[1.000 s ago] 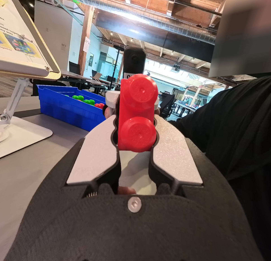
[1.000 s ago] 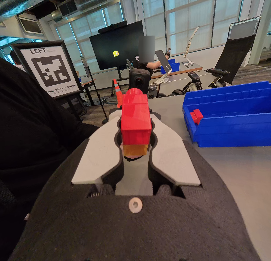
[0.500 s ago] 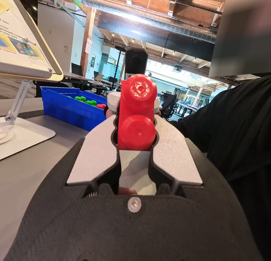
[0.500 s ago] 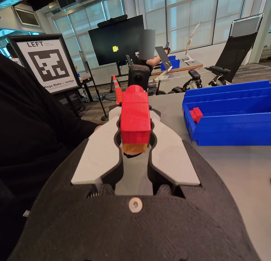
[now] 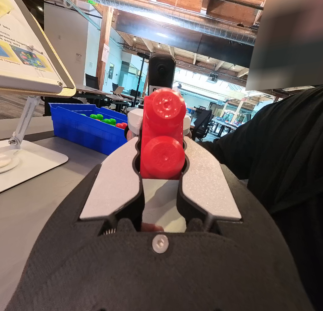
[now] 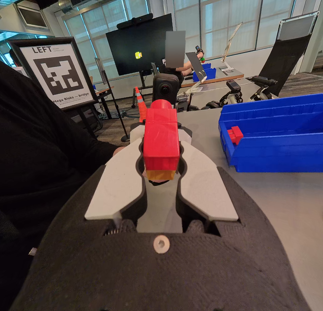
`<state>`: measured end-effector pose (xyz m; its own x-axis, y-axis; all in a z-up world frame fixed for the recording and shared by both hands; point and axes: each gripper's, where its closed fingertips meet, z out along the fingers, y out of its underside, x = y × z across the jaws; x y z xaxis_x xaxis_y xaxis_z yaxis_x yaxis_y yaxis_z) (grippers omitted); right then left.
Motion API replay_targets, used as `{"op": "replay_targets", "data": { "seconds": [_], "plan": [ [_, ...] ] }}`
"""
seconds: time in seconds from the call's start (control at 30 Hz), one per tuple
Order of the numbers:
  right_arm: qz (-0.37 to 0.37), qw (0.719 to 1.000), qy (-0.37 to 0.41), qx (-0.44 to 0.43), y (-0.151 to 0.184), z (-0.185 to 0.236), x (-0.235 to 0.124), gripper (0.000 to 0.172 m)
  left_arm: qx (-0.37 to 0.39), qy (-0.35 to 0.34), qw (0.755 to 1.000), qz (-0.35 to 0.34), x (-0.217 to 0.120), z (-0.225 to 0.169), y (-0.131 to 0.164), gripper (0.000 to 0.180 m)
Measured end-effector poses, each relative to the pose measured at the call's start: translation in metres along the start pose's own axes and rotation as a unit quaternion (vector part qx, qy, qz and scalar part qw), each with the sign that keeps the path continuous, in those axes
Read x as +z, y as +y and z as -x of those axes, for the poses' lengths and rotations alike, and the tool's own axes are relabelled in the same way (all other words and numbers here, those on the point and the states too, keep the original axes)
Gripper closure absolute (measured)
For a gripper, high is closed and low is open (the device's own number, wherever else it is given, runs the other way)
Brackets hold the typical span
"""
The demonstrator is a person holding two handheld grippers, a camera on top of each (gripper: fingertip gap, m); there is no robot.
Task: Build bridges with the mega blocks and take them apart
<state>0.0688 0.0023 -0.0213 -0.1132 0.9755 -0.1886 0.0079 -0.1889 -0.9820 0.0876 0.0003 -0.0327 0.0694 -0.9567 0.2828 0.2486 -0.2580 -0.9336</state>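
- Here we hold the left gripper (image 5: 161, 145) clamped on a red block (image 5: 162, 139), its two round studs turned toward the camera and both fingers (image 5: 122, 176) pressed against its sides.
- In the right wrist view, we have the right gripper (image 6: 161, 155) closed on the red stack (image 6: 161, 139): two red blocks joined end to end, with an orange-yellow piece (image 6: 160, 175) at the near end, between the fingers.
- Both grippers meet head-on at this same stack, lifted above the grey table (image 6: 279, 197); the other gripper's white fingertips show just behind the blocks in each view.
- A blue bin (image 5: 83, 127) stands toward the table's far left edge in the left view, with green blocks (image 5: 103, 118) and red ones inside.
- Another blue bin (image 6: 279, 148) sits toward the right edge in the right view, a red block (image 6: 235, 134) at its near-left corner.
- A white stand (image 5: 26, 160) with a tilted board rests by the left edge.
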Motion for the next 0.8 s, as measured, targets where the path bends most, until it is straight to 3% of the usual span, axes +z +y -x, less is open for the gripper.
{"op": "replay_targets", "data": {
  "seconds": [0.5, 0.8],
  "plan": [
    [0.007, 1.000, 0.001, -0.002, 0.003, -0.001, 0.001, 0.133, -0.003, 0.000, 1.000, 0.014, -0.002, 0.003, 0.006, 0.139],
    [0.044, 0.998, 0.018, -0.041, 0.002, -0.004, -0.004, 0.133, 0.014, -0.016, 0.996, 0.084, 0.000, 0.005, 0.019, 0.139]
  ]
}}
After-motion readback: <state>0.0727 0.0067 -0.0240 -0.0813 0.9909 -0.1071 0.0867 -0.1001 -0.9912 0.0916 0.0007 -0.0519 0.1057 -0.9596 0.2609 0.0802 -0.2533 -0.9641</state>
